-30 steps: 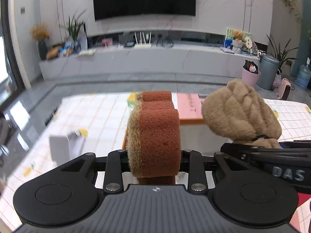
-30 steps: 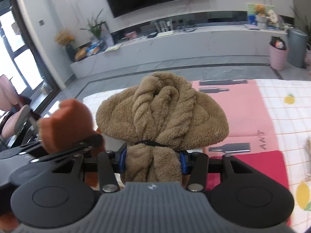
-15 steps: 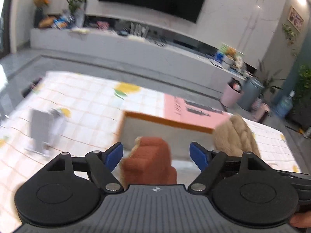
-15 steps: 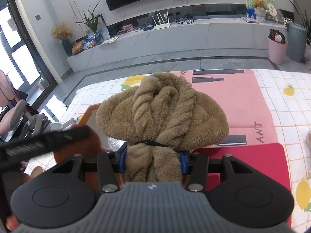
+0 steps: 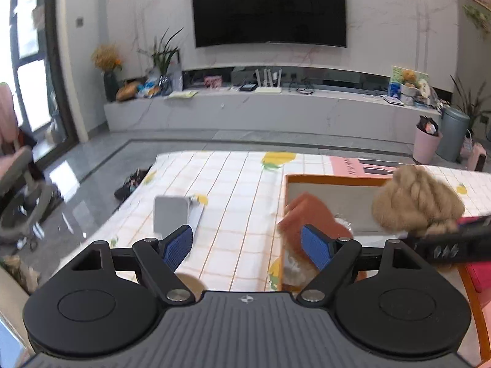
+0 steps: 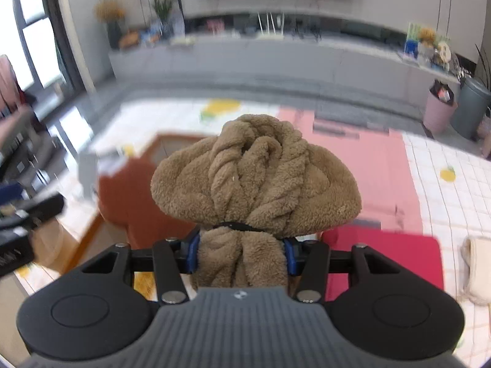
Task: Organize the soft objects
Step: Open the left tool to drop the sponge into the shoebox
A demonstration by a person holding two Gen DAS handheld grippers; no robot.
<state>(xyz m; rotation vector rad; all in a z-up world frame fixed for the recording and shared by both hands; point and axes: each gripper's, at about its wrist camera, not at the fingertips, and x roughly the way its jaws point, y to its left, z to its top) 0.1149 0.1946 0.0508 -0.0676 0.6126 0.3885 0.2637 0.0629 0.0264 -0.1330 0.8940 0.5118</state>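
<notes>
Rust-orange sponge has been let go by the left gripper, whose blue pads are now spread wide with nothing between them. A second ago it was pinched there. It is now seen over the near-left corner of the orange-rimmed tray, blurred; whether it has settled cannot be told. Tan plush bundle is kept clamped by the right gripper, near the tray. One item is judged delivered, the bundle next.

Both wrist views look forward over table, close; shared: orange-rimmed box, TV wall.
</notes>
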